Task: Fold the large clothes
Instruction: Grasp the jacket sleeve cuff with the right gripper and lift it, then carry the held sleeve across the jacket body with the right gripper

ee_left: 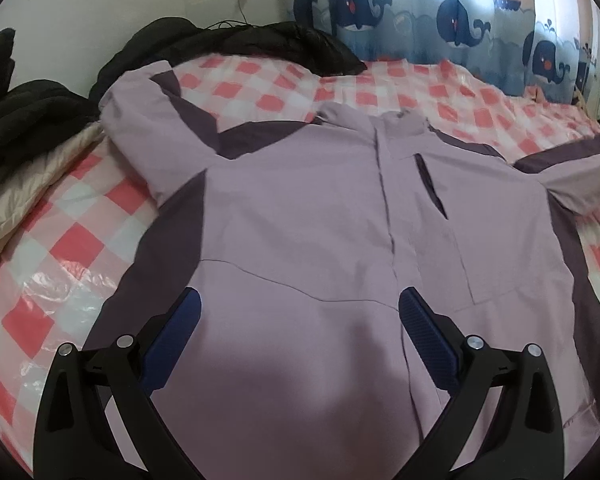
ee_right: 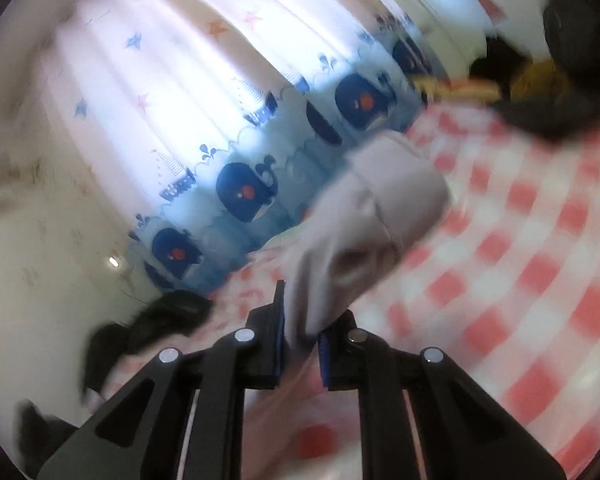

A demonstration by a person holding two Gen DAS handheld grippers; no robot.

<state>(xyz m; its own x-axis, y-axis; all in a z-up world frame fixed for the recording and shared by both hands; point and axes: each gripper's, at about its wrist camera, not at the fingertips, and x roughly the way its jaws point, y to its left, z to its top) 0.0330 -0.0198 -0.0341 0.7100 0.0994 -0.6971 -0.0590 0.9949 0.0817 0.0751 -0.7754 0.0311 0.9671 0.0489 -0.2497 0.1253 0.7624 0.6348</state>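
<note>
A large lilac jacket (ee_left: 300, 216) with dark purple panels lies face up on the bed, both sleeves spread out to the sides. My left gripper (ee_left: 300, 308) hovers over the jacket's lower front, open, with nothing between its blue pads. In the blurred right wrist view my right gripper (ee_right: 302, 328) is shut on the lilac sleeve end (ee_right: 372, 208), whose cuff sticks up past the fingertips, lifted above the checked cover. In the left wrist view the jacket's right sleeve (ee_left: 572, 176) runs off toward the frame edge.
The bed carries a pink and white checked cover (ee_left: 68, 248). Black clothes (ee_left: 236, 40) are piled at its far side, and a beige quilted item (ee_left: 28, 184) lies at the left. A whale-print curtain (ee_left: 440, 12) hangs behind, and dark clothing (ee_right: 540, 112) sits far right.
</note>
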